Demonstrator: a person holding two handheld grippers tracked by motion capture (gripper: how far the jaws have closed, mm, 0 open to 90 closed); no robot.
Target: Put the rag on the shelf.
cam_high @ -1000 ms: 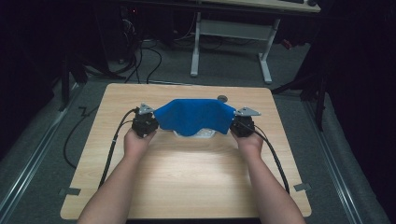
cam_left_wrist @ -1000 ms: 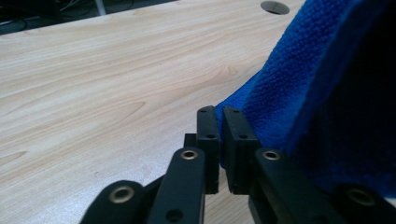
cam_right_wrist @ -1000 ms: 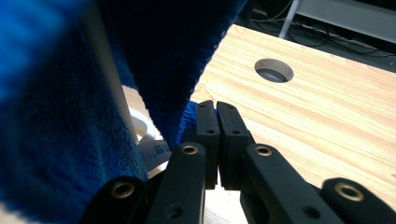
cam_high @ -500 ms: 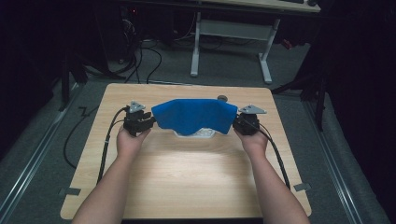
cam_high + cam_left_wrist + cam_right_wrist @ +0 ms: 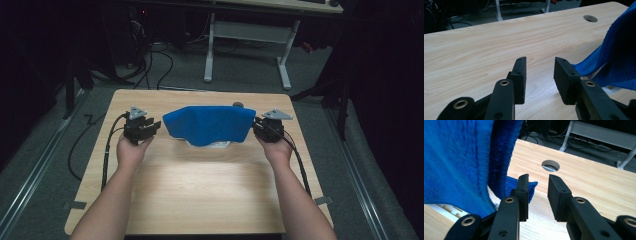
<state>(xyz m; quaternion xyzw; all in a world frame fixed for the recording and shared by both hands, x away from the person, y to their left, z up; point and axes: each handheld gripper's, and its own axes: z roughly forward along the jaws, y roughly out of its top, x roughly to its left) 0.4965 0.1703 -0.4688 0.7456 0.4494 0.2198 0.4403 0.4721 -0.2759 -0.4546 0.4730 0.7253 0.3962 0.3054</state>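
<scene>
A blue cloth [image 5: 207,124] lies draped over a low white slatted object [image 5: 209,145] at the middle of the wooden table [image 5: 200,190]. My left gripper [image 5: 155,126] stands just left of the cloth's end, open, with nothing between its fingers. In the left gripper view the open left gripper [image 5: 539,62] has the cloth [image 5: 616,55] hanging to its right. My right gripper [image 5: 256,128] stands at the cloth's right end, also open. In the right gripper view the open right gripper [image 5: 537,178] has the cloth [image 5: 461,157] at its left, a corner beside its left jaw, and the white slats [image 5: 446,211] below.
A round cable hole [image 5: 550,165] sits in the table behind the cloth, near the far edge. Black cables [image 5: 107,150] trail from the grippers towards the person. Beyond the table stand a white desk frame [image 5: 247,37] and loose floor cables [image 5: 150,55].
Both grippers have drawn a little outward from the cloth's ends, the left one farther. The cloth has settled over the white object.
</scene>
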